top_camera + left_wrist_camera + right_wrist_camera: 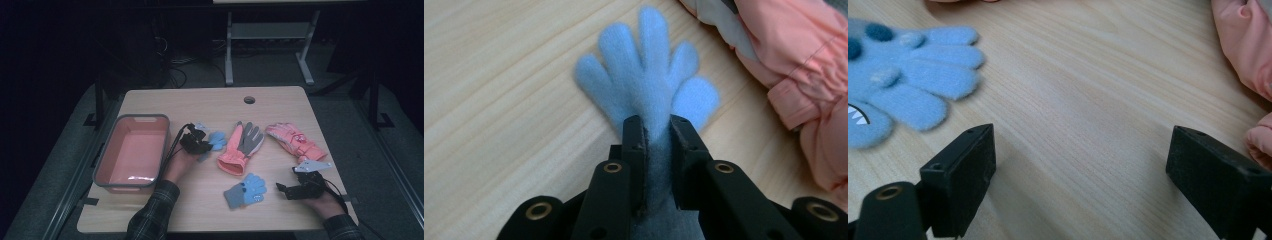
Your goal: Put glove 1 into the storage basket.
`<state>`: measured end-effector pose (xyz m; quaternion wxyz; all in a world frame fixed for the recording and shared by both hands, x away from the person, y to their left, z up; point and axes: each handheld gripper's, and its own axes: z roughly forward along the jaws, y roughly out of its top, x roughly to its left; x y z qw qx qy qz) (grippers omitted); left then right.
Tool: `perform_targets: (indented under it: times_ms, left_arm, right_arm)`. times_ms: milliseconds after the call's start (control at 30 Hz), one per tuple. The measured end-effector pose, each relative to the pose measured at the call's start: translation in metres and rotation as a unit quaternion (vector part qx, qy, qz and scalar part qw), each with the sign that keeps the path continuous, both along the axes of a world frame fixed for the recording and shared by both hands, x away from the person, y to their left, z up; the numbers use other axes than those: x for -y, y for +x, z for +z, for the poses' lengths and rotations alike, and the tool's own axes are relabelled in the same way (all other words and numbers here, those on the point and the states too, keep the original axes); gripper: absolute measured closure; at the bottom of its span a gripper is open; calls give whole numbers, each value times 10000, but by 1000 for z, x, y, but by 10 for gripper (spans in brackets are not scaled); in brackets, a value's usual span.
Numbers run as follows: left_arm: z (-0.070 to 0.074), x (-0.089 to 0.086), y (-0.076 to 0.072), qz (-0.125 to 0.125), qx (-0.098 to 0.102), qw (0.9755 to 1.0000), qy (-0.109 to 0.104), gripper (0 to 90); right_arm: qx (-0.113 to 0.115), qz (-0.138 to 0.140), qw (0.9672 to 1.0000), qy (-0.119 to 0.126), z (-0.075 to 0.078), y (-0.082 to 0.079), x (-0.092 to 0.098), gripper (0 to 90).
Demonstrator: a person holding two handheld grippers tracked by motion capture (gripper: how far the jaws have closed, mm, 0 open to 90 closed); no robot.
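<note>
**First glove gripped, bin still empty**

The pink bin [132, 152] at the counter's [210, 102] left holds nothing yet. Beside it, the left claw [658, 125] pinches a small blue glove [649, 85] lying on the wood. Its mate [246, 191] and two coral gloves [240, 147] [295, 140] remain. The right claw [1080, 170] gapes wide, empty.
</note>
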<state>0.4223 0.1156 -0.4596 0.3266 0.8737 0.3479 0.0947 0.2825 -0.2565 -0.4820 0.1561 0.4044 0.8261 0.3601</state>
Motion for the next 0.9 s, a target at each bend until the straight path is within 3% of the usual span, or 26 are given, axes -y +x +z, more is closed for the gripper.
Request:
perform_targets:
  times_ms: [433, 633, 900]
  left_arm:
    - [24, -6, -4, 174, -150, 9987, -461, 803]
    - [40, -9, -10, 73, -215, 9974, -687, 801]
    - [54, -9, -23, -179, -268, 9964, -787, 800]
  right_arm:
    - [2, -4, 10000, 0, 0, 0, 0, 123]
    - [-2, -6, 10000, -2, 0, 0, 0, 123]
    - [10, 4, 10000, -5, 0, 0, 0, 123]
